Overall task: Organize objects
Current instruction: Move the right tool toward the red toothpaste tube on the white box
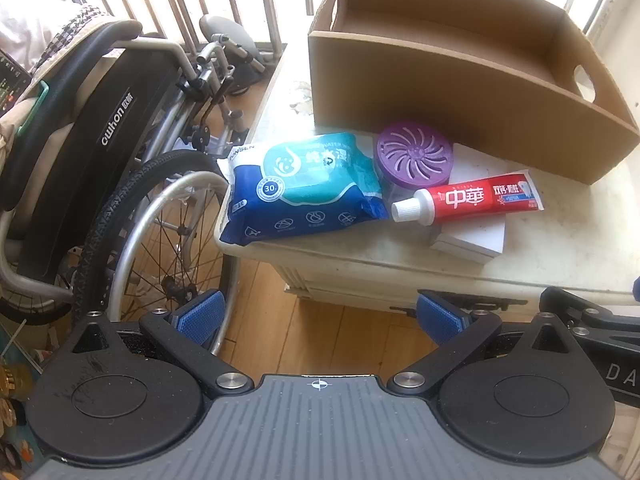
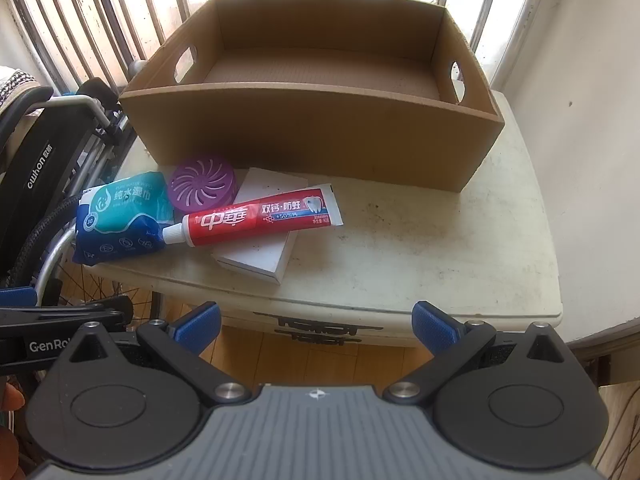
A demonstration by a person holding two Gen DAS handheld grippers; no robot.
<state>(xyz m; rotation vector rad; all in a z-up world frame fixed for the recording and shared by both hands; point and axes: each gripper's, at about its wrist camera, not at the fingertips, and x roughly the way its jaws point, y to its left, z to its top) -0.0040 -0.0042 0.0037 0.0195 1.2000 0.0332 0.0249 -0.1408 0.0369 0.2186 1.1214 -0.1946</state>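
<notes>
An empty cardboard box (image 2: 312,132) with handle holes stands at the back of a worn white table (image 2: 420,240); it also shows in the left wrist view (image 1: 460,92). In front of it lie a blue wet-wipes pack (image 2: 120,216) (image 1: 304,188), a purple round air freshener (image 2: 202,184) (image 1: 414,156), and a red toothpaste tube (image 2: 260,216) (image 1: 468,198) resting across a white box (image 2: 260,256) (image 1: 472,240). My left gripper (image 1: 320,320) is open and empty, held off the table's front edge. My right gripper (image 2: 316,324) is open and empty, in front of the table.
A folded black wheelchair (image 1: 100,152) (image 2: 36,168) stands close to the table's left side. Window bars (image 2: 120,12) run behind the box. A white wall (image 2: 580,120) is on the right. Wooden floor (image 1: 340,340) lies below the grippers.
</notes>
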